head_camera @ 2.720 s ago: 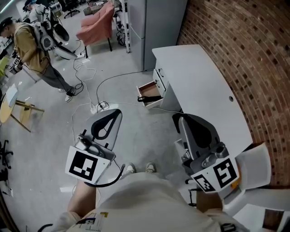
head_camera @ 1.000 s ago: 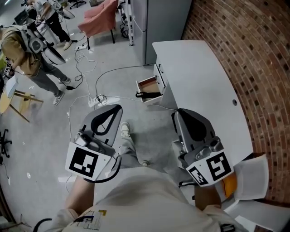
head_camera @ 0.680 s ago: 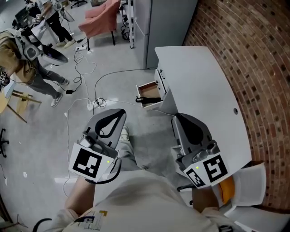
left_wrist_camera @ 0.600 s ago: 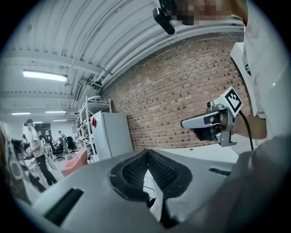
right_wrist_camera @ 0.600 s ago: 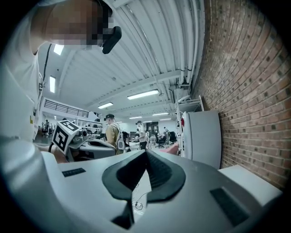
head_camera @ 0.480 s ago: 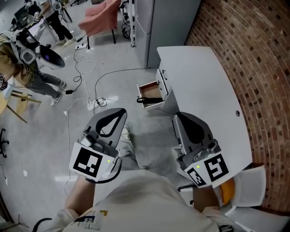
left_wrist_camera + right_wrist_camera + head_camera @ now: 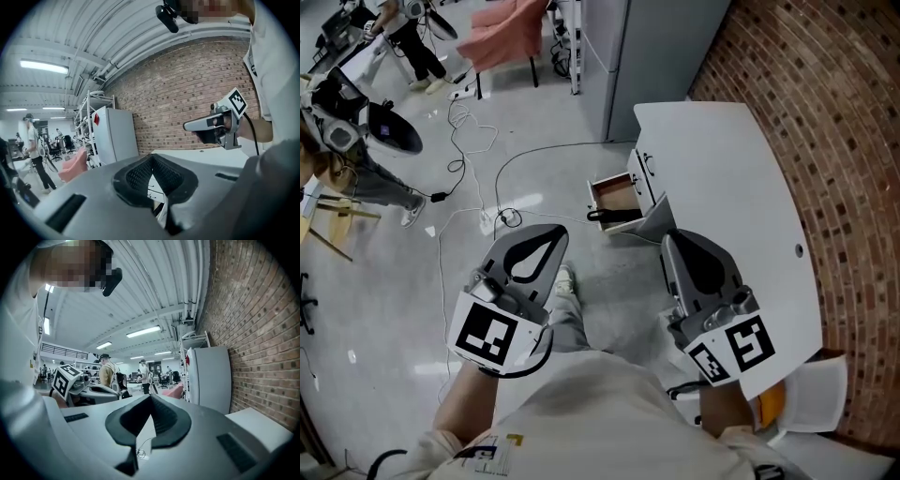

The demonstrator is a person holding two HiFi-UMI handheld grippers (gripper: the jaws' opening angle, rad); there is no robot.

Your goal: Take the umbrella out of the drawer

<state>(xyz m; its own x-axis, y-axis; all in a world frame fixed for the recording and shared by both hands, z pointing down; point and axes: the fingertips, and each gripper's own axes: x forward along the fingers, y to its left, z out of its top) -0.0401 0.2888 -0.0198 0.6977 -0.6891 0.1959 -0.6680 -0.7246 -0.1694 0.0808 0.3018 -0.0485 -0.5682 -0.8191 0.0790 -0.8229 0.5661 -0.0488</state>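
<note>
Left gripper (image 7: 551,231): jaws closed together with nothing in them, held at my 11 o'clock.
Umbrella (image 7: 615,216): a dark shape lying across the near end of the open drawer (image 7: 609,190), at my 12 o'clock and well apart from both grippers.
Right gripper (image 7: 668,242): jaws pressed together and empty, at my 1 o'clock.
Step in hand: I judge I'm on the approach. I should get in front of the drawer, spread one gripper's jaws before reaching in, close across the umbrella's body, and lift it clear of the drawer walls.
Person (image 7: 356,141): at 10 o'clock, far off, no obstacle.
Cables (image 7: 478,178): loose on the floor from 10 to 11 o'clock, near my path, so I should mind my feet.
Desk (image 7: 722,178): white, from 12 to 2 o'clock; its overhanging top could crowd the right gripper.
Brick wall (image 7: 834,141): at 2 o'clock, behind the desk.
</note>
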